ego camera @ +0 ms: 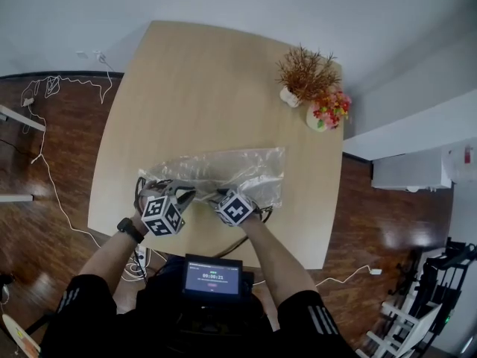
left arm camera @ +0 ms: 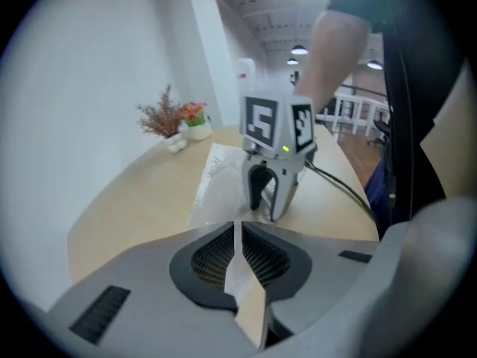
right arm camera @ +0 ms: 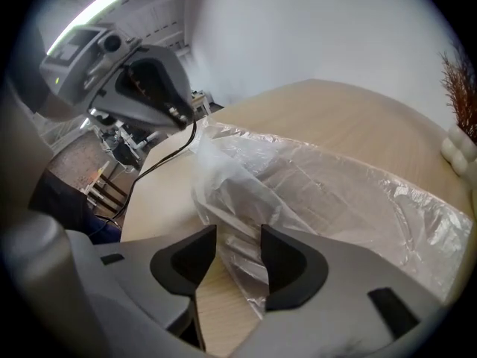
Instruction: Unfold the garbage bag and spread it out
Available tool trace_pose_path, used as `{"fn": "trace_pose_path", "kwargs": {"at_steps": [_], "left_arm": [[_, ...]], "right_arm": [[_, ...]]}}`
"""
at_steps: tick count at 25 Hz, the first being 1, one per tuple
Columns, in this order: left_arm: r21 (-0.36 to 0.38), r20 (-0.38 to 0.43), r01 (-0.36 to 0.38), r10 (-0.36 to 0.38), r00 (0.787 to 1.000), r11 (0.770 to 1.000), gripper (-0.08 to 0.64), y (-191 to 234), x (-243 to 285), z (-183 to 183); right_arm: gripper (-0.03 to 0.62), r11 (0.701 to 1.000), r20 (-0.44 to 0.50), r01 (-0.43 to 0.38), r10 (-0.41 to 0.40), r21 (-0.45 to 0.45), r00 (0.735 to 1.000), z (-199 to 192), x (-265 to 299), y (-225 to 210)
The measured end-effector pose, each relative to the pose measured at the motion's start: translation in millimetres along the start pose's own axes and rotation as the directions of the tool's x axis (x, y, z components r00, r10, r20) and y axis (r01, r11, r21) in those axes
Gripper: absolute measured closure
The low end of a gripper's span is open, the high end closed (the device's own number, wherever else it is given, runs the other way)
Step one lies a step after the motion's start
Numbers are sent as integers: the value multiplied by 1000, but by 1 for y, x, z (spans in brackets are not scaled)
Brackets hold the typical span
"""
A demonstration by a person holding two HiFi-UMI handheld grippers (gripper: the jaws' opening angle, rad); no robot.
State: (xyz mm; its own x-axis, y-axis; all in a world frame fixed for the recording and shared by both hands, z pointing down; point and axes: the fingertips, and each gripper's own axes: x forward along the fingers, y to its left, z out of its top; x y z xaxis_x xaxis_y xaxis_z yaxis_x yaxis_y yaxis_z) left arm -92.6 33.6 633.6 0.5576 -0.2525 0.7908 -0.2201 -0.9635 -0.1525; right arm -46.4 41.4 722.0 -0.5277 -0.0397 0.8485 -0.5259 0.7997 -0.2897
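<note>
A clear plastic garbage bag (ego camera: 223, 166) lies crumpled and partly spread across the near half of the wooden table (ego camera: 194, 88). Both grippers are at its near edge, facing each other. My left gripper (ego camera: 186, 197) stands open by only a thin slit (left arm camera: 237, 226), with a pale strip of film showing in it. My right gripper (ego camera: 223, 196) is open wide (right arm camera: 238, 237). A raised bunch of the bag (right arm camera: 223, 192) lies between its jaws, and the pads do not press on it. In the left gripper view the right gripper (left arm camera: 266, 207) stands on the bag (left arm camera: 220, 177).
A dried plant in a white vase (ego camera: 304, 77) and a pot of red flowers (ego camera: 328, 112) stand at the table's far right corner. A small screen (ego camera: 213, 277) hangs at my chest. Cables (ego camera: 52, 177) trail over the wooden floor on the left.
</note>
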Motion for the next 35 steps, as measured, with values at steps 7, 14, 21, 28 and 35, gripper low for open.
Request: {"fn": "trace_pose_path", "kwargs": {"at_steps": [7, 14, 21, 28, 35], "left_arm": [[-539, -17, -21, 14, 1000, 842, 522, 66, 11, -24], [-608, -193, -111, -10, 981, 786, 522, 80, 44, -79], [-573, -228, -122, -15, 974, 811, 522, 95, 60, -79], [-578, -237, -120, -25, 971, 807, 522, 115, 75, -78], [-539, -219, -129, 10, 976, 832, 522, 159, 92, -70]], "right_arm": [[377, 1000, 3, 26, -26, -17, 1000, 1, 1, 1], [377, 998, 3, 51, -51, -24, 999, 1, 0, 2], [391, 998, 6, 47, -46, -37, 999, -2, 3, 1], [391, 998, 8, 62, -62, -21, 998, 11, 2, -20], [391, 997, 15, 75, -75, -6, 997, 18, 1, -35]]}}
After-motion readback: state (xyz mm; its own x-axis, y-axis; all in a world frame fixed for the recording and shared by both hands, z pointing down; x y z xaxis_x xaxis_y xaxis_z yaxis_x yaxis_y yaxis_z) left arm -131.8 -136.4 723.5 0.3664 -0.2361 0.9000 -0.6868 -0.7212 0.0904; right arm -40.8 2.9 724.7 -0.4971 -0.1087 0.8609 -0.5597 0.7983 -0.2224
